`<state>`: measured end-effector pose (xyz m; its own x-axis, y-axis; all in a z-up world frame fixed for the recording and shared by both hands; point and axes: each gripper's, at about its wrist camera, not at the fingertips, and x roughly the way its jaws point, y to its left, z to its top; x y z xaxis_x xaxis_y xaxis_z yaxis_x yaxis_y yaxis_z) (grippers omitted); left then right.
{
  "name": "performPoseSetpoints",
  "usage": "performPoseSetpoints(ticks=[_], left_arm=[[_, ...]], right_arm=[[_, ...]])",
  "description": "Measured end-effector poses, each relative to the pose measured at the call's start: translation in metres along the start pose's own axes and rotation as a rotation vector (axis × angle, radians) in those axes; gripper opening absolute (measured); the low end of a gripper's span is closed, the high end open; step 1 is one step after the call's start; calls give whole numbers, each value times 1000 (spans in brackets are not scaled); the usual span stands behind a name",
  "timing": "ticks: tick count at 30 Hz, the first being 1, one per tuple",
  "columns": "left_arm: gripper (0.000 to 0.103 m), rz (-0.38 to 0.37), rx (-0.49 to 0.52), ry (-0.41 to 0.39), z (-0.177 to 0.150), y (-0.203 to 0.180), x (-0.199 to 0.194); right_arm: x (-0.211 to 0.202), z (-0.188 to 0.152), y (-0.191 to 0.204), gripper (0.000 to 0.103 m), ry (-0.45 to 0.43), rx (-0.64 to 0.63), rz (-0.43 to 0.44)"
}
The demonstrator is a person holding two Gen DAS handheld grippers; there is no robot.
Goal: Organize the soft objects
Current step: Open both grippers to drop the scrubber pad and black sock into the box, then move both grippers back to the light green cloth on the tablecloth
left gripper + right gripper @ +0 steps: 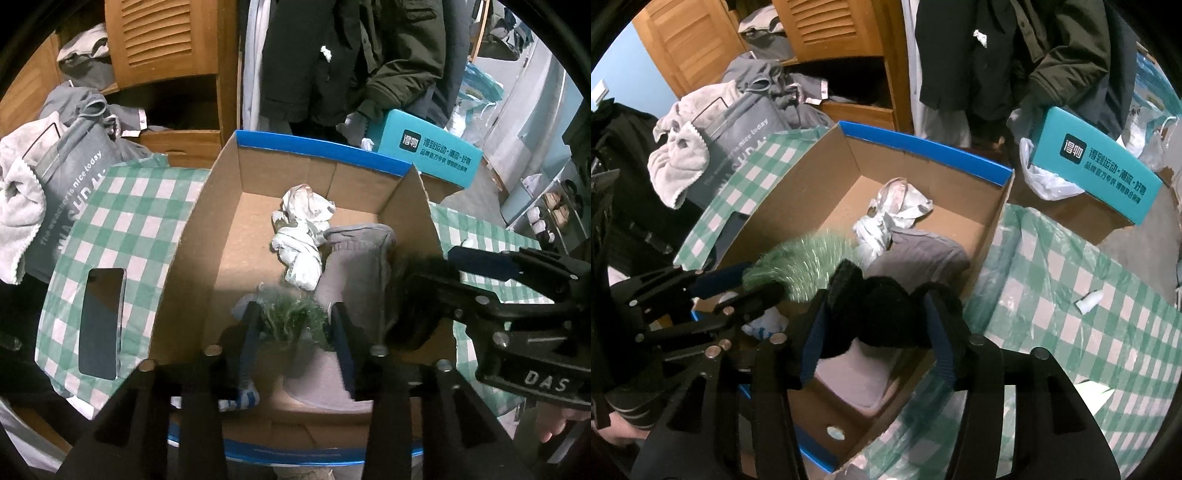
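An open cardboard box (218, 236) with blue rims stands on a green checked cloth; it also shows in the right wrist view (990, 221). Inside lie a white crumpled cloth (303, 225), a grey garment (354, 266) and a pale folded piece (325, 384). My left gripper (295, 325) is shut on a fuzzy green soft item (291, 314) above the box's near part; the item shows in the right wrist view (801, 262). My right gripper (879, 325) is shut on a black knitted item (879, 310) over the box's near right corner.
A dark phone (101, 321) lies on the checked cloth (122, 221) left of the box. A grey laundry bag (74, 173) draped with pale towels stands at the left. A teal box (424, 151) and hanging dark coats (332, 55) are behind. A wooden wardrobe (166, 44) stands at the back left.
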<state>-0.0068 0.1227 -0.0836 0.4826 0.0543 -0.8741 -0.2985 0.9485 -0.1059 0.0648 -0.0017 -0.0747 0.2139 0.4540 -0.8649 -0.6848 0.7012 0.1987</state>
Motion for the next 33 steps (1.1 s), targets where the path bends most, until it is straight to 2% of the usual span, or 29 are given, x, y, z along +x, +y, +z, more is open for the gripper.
performPoseSetpoints(ticks=[2, 6, 18, 33], left_arm=[[49, 10, 4, 2, 0, -1, 0], [57, 17, 10, -4, 1, -3, -1], [65, -3, 47, -11, 3, -23, -4], [67, -20, 134, -4, -1, -69, -8]], right_arm=[[-1, 0, 0, 69, -9, 1, 0], [-8, 1, -5, 70, -29, 5, -10], [-27, -9, -26, 71, -46, 46, -59], [-45, -34, -66, 72, -52, 113, -105]])
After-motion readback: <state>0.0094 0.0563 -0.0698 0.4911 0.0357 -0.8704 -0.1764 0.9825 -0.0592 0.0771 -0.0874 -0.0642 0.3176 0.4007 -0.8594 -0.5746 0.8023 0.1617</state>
